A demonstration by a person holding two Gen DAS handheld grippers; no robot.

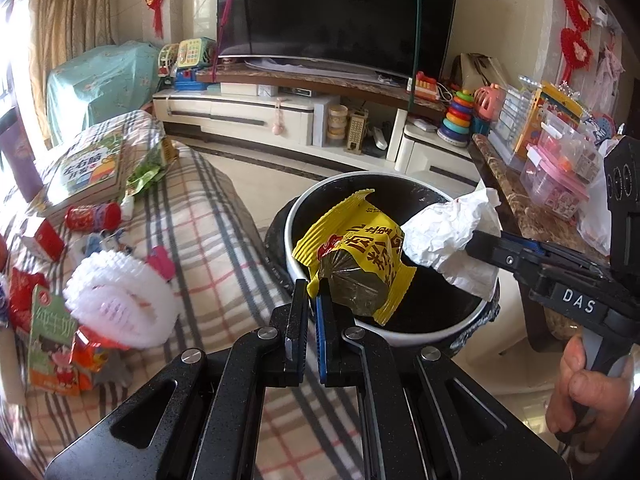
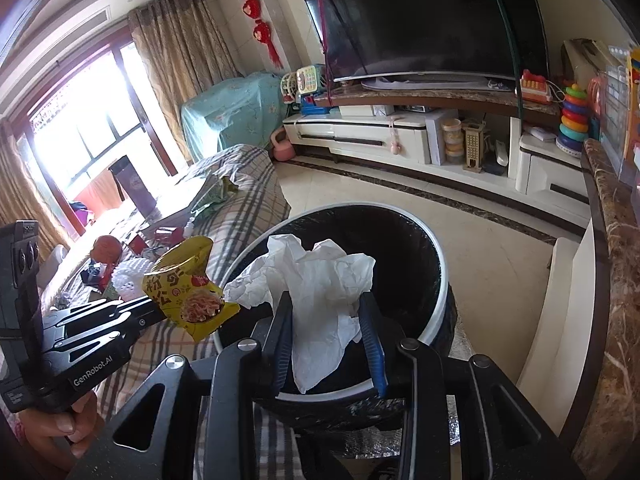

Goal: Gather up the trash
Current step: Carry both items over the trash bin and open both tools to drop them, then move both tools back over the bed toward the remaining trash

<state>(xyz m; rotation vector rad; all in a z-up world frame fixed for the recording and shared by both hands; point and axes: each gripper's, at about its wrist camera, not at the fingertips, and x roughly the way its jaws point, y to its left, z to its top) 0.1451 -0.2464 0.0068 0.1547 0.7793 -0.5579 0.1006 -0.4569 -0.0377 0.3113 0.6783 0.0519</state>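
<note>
A round trash bin (image 1: 420,334) with a white rim and black liner stands on the floor beside the plaid-covered surface. My left gripper (image 1: 312,294) is shut on a corner of a yellow snack wrapper (image 1: 356,256), which hangs over the bin's near rim. Over the bin's right side, my right gripper (image 1: 478,240) is shut on a crumpled white tissue (image 1: 448,236). In the right wrist view the tissue (image 2: 320,280) sits between the right gripper's (image 2: 326,316) two fingers above the bin (image 2: 440,280). At the left there, the left gripper (image 2: 160,312) carries the wrapper (image 2: 188,284).
The plaid cover (image 1: 208,224) bears more litter: a green milk carton (image 1: 48,320), red packets (image 1: 92,216), a white foam net (image 1: 120,296) and books (image 1: 88,168). A marble-topped cabinet (image 1: 516,200) with plastic boxes stands right of the bin. A TV stand (image 1: 280,112) lines the far wall.
</note>
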